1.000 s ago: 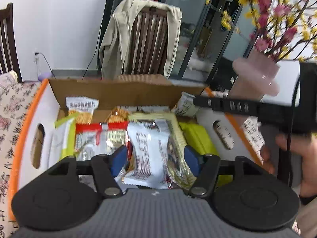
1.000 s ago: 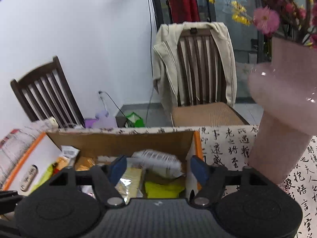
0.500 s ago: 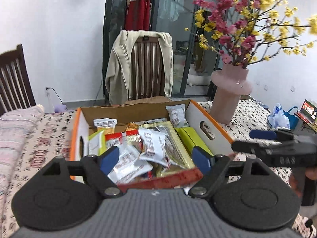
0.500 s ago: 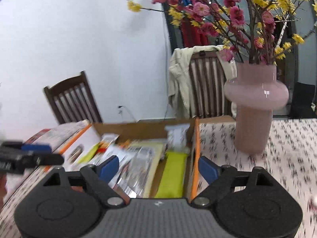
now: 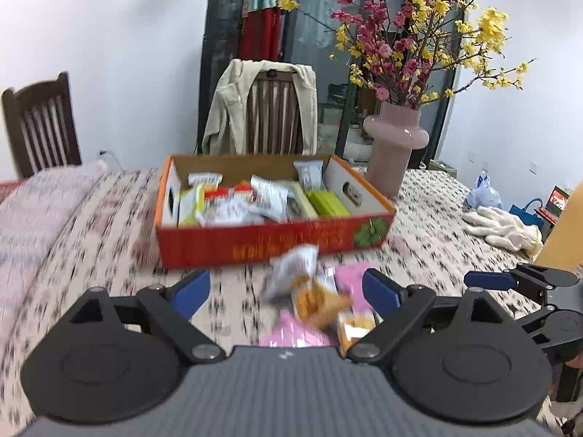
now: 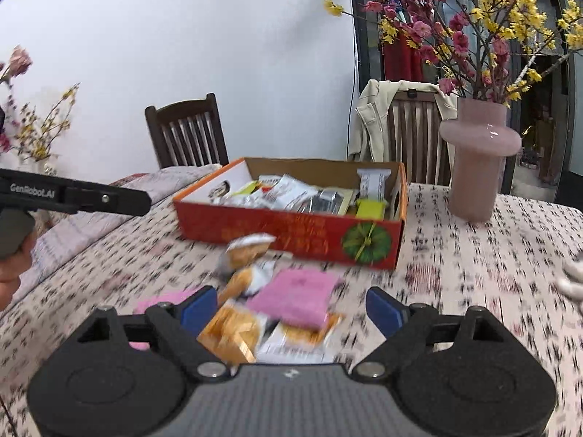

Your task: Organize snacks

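Observation:
A red-and-orange cardboard box (image 5: 273, 240) (image 6: 291, 233) holds several snack packets and stands mid-table. In front of it lies a loose pile: a white-and-orange packet (image 5: 313, 295) (image 6: 247, 251), a pink packet (image 5: 349, 280) (image 6: 298, 295) and orange packets (image 6: 233, 327). My left gripper (image 5: 286, 291) hovers over this pile, its jaws opening, nothing pressed between them. My right gripper (image 6: 291, 307) stands open over the same pile, gripping nothing. Each gripper also shows in the other's view, the right gripper (image 5: 510, 280) at the right edge and the left gripper (image 6: 73, 196) at the left.
A pink vase (image 5: 395, 153) (image 6: 477, 167) of flowering branches stands right of the box. White gloves (image 5: 503, 225) lie at the table's right side. Behind the table are a chair draped with a beige jacket (image 5: 269, 109) and a dark wooden chair (image 6: 186, 134). A patterned cloth covers the table.
Both grippers have pulled back from above the box towards the table's near side, and their jaws have widened. The loose pile in front of the box has come into view.

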A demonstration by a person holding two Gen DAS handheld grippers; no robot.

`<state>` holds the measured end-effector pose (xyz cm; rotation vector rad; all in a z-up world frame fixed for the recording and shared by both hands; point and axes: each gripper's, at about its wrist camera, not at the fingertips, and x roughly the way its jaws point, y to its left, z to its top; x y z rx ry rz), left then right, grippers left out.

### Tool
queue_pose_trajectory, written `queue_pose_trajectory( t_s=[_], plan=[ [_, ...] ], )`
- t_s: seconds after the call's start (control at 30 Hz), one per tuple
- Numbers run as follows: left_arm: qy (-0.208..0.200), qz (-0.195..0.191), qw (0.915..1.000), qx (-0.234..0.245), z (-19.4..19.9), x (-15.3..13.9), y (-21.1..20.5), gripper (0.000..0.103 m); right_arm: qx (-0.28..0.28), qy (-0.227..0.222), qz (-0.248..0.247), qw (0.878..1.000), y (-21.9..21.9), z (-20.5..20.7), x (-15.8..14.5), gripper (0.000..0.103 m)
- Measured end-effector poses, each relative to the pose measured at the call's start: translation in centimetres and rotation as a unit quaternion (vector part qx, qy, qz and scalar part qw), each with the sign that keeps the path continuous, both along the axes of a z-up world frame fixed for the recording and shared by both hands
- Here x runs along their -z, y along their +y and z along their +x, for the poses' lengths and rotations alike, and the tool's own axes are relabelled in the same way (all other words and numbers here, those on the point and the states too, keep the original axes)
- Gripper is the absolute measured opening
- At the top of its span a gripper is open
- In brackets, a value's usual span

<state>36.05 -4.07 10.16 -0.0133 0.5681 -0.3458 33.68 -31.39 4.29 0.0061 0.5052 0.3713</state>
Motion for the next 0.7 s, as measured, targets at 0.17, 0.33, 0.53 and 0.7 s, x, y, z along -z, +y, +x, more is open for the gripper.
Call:
queue_pose_trajectory(
  t_s=[0.17,0.33,0.53,0.7],
  plan=[
    [0.004,0.009,0.9998,-0.019,-4.4,2.0,0.8,0.096,0.0,0.0,-0.005,1.0,0.2,-3.9,1.5,0.089],
    [0.027,0.025,0.9986,-0.037,-7.4,4.3,2.1,0.097,0.008,-0.001,0.009,1.0,0.2,-7.3,3.0,0.089],
    [0.037,0.047,0.9967,-0.055,-9.9,5.9,2.8,0.097,0.022,0.0,0.035,0.999,-0.4,-10.0,4.0,0.089],
    [0.034,0.055,0.9964,-0.054,-10.2,6.0,2.6,0.097,0.019,0.0,0.036,0.999,-0.6,-10.7,4.0,0.089]
  ],
)
